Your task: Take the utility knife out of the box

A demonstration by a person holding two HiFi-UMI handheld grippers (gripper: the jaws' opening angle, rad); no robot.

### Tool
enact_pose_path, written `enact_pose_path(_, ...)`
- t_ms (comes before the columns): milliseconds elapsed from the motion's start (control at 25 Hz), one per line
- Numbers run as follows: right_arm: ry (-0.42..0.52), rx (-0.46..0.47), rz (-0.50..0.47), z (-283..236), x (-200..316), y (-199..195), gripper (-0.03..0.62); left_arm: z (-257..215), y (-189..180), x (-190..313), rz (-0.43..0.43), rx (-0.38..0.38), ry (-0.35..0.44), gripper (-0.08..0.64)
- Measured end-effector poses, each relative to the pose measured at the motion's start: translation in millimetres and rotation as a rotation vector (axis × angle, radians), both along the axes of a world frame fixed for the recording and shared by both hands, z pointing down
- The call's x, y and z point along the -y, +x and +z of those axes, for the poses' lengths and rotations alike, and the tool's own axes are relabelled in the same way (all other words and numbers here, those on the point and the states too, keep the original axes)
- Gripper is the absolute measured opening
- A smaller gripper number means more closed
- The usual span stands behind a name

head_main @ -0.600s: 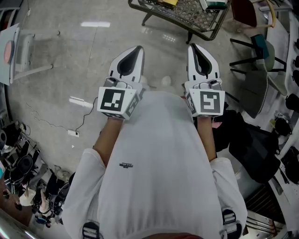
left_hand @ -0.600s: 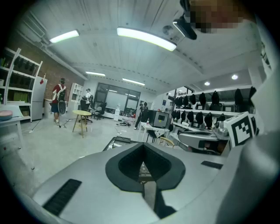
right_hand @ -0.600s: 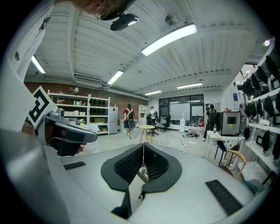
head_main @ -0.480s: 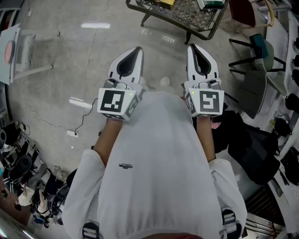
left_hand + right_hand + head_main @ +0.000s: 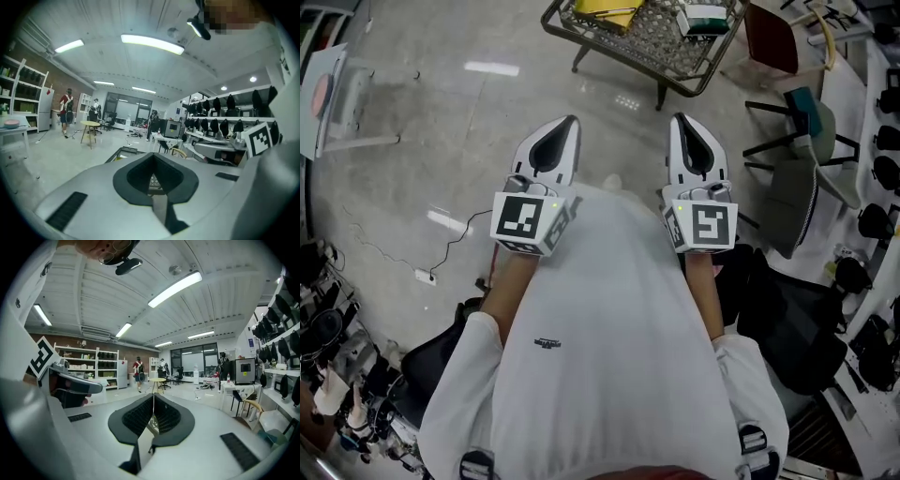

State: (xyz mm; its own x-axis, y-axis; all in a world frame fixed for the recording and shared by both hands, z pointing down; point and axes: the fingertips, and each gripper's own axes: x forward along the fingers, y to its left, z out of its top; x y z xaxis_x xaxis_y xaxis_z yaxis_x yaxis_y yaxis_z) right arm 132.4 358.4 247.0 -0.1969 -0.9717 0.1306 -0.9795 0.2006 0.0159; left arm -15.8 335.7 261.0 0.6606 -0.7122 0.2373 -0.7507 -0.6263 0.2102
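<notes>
Both the left gripper (image 5: 565, 127) and right gripper (image 5: 682, 124) are pressed shut with nothing in them. The box (image 5: 705, 17) sits ahead on the mesh table (image 5: 656, 42), slightly right, so the right one's nearer. Can't spot the utility knife itself.

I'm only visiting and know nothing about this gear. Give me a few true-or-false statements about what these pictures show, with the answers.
1. The left gripper has its jaws shut, with nothing between them. True.
2. The right gripper has its jaws wide open. False: they are shut too, and empty.
3. A wire-mesh table stands ahead of both grippers. True.
4. The grippers rest on that table. False: they are held in the air above the floor, short of the table.
</notes>
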Motion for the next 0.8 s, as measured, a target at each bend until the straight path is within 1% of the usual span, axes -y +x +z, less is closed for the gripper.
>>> enact_pose_path(160, -0.017, 0.005, -0.022, 3.8, -2.5, 6.8, -0.002, -8.3, 7.5, -2.2, -0.028, -0.014, 0.006, 0.002)
enact_pose_path(360, -0.011, 0.011, -0.031, 3.2, 17.0, 13.6, -0.002, -6.8, 16.1, 14.5, -0.035, -0.003, -0.01, 0.002)
enact_pose_path(640, -0.021, 0.012, -0.028, 4.4, 56.3, 21.5, -0.001, -0.9, 34.6, 57.6, 0.0, -0.005, -0.041, 0.002)
enact_pose_path(800, -0.036, 0.004, -0.012, 8.8, 88.5, 31.4, -0.001, 0.1, 44.4, 92.5, 0.021, -0.017, -0.039, 0.002)
